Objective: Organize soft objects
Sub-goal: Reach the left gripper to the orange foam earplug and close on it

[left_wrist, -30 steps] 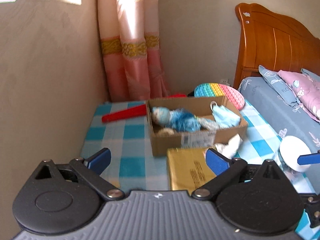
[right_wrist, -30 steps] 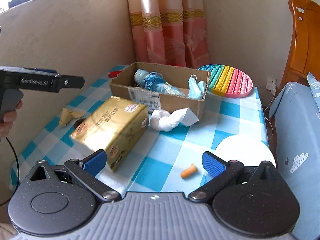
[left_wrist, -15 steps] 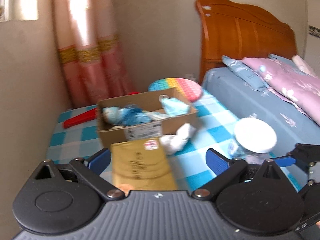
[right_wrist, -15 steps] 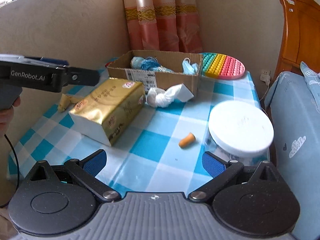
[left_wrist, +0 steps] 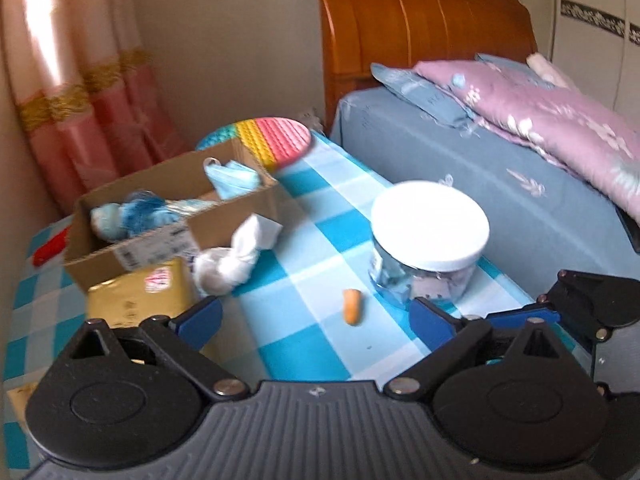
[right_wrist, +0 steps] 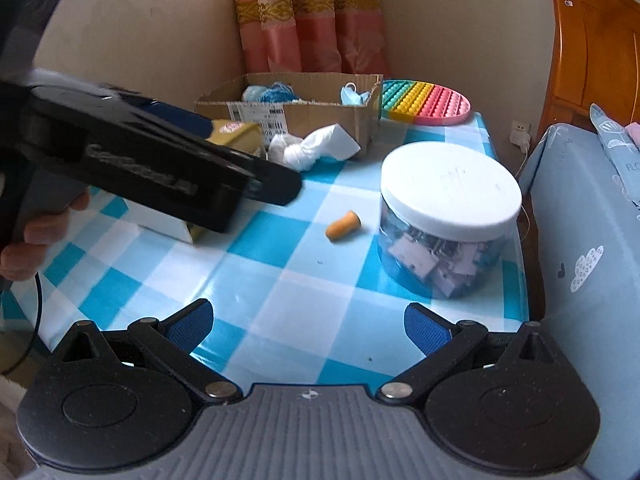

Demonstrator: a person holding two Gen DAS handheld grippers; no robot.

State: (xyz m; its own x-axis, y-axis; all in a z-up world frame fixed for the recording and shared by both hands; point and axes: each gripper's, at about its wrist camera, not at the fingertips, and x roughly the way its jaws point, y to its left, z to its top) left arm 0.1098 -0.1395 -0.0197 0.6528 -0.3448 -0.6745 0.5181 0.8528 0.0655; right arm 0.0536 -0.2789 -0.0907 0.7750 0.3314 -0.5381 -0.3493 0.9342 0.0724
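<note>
Both grippers' jaws spread, left gripper [right_wrist: 280,190] hiding most of gold packet [right_wrist: 236,136], blurred

right gripper [right_wrist: 308,326] jaws wide, empty, above checked tablecloth [right_wrist: 280,296] | orange earplug [right_wrist: 343,225] beside white-lidded jar [right_wrist: 448,220] | left gripper [right_wrist: 276,190] over gold packet [right_wrist: 236,134]

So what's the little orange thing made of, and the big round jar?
The orange earplug looks like soft foam: matte, rounded at one end, no shine. That is a guess from its look. The jar seems clear plastic, since you can see the pieces inside, and its white lid looks like smooth matte plastic.
</note>
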